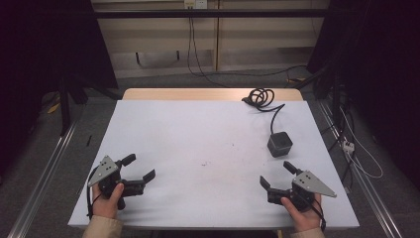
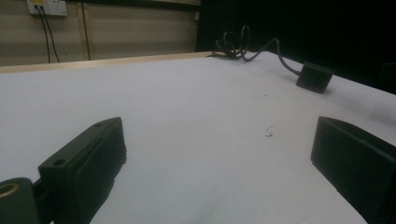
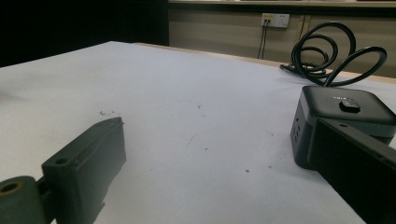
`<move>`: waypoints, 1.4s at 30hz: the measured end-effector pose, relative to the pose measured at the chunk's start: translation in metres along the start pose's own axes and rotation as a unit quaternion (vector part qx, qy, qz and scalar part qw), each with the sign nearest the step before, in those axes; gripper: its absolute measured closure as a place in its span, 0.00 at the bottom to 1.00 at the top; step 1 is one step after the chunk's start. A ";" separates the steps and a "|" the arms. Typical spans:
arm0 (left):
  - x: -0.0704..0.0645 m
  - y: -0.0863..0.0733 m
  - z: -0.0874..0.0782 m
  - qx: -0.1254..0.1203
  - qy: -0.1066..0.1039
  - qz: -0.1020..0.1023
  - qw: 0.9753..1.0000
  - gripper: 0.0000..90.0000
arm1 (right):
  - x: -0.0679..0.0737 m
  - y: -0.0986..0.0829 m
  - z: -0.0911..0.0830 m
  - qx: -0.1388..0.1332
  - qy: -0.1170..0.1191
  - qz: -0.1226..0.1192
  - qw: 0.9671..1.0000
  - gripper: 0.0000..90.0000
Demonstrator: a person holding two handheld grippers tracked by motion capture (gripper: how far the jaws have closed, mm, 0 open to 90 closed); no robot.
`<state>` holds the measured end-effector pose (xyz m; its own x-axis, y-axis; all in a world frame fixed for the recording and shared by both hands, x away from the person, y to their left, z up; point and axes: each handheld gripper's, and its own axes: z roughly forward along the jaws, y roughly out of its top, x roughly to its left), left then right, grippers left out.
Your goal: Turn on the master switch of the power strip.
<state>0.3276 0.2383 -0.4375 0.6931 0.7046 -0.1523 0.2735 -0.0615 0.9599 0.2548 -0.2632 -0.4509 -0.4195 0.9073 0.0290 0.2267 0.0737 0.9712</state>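
Observation:
A black cube-shaped power block (image 1: 280,144) (image 2: 315,76) (image 3: 341,119) sits on the white table (image 1: 198,144) at the right, its black cable (image 1: 261,98) (image 3: 327,51) coiled at the far edge. My right gripper (image 1: 277,174) (image 3: 219,163) rests near the front right corner, open and empty, just in front of the block. My left gripper (image 1: 138,166) (image 2: 219,158) rests near the front left corner, open, with bare table between its jaws. Each is held by a hand in a beige sleeve.
A wooden strip (image 1: 213,94) edges the table's far side. Cables (image 1: 356,148) trail on the floor to the right, and a wall socket (image 3: 275,19) sits on the back wall. Dark curtains stand on both sides.

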 end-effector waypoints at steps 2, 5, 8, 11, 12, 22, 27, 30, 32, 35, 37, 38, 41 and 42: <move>0.000 0.000 0.000 0.000 -0.002 0.003 1.000 0.03 | -0.001 0.001 0.000 -0.001 0.000 0.001 1.000 0.04; -0.001 0.000 0.000 0.000 -0.003 0.006 1.000 0.03 | -0.001 0.001 0.000 -0.002 -0.001 0.004 1.000 0.04; -0.001 0.000 0.000 -0.003 -0.002 0.006 1.000 0.03 | -0.001 0.002 0.000 0.000 -0.004 0.007 1.000 0.04; 0.001 0.000 -0.001 -0.004 -0.001 0.007 1.000 0.03 | -0.002 0.003 0.002 0.002 -0.005 0.004 1.000 0.05; 0.001 0.000 -0.002 -0.005 0.000 0.007 1.000 0.03 | -0.002 0.004 0.003 0.003 -0.006 0.004 1.000 0.05; 0.003 0.000 -0.003 -0.003 0.004 0.012 1.000 0.03 | -0.006 0.008 0.009 0.009 -0.014 0.000 1.000 0.08; 0.002 -0.001 -0.003 0.001 0.003 0.015 1.000 0.03 | -0.008 0.012 0.013 0.009 -0.016 -0.006 1.000 0.08; 0.002 -0.001 -0.003 0.000 0.004 0.015 1.000 0.03 | -0.010 0.013 0.014 0.011 -0.018 -0.004 1.000 0.08; 0.002 -0.001 -0.004 -0.001 0.003 0.015 1.000 0.03 | -0.011 0.014 0.015 0.013 -0.019 -0.004 1.000 0.10; 0.003 -0.001 -0.003 0.000 0.005 0.015 1.000 0.03 | -0.014 0.017 0.015 0.011 -0.023 -0.002 1.000 0.10; 0.003 -0.002 -0.003 0.001 0.005 0.013 1.000 0.03 | -0.016 0.017 0.015 0.010 -0.028 -0.001 1.000 0.10; 0.003 -0.002 -0.003 0.002 0.004 0.014 1.000 0.03 | -0.017 0.017 0.015 0.010 -0.029 0.001 1.000 0.10; 0.003 -0.001 -0.003 0.003 0.004 0.016 1.000 0.03 | -0.018 0.017 0.017 0.011 -0.029 0.004 1.000 0.10; 0.003 -0.001 -0.003 0.004 0.005 0.017 1.000 0.03 | -0.018 0.017 0.017 0.013 -0.028 0.004 1.000 0.10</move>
<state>0.3275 0.2425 -0.4387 0.6956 0.7087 -0.1180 0.2555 -0.0905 0.9626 0.2814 -0.2711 -0.4389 -0.3670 0.9299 0.0231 0.2523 0.0755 0.9647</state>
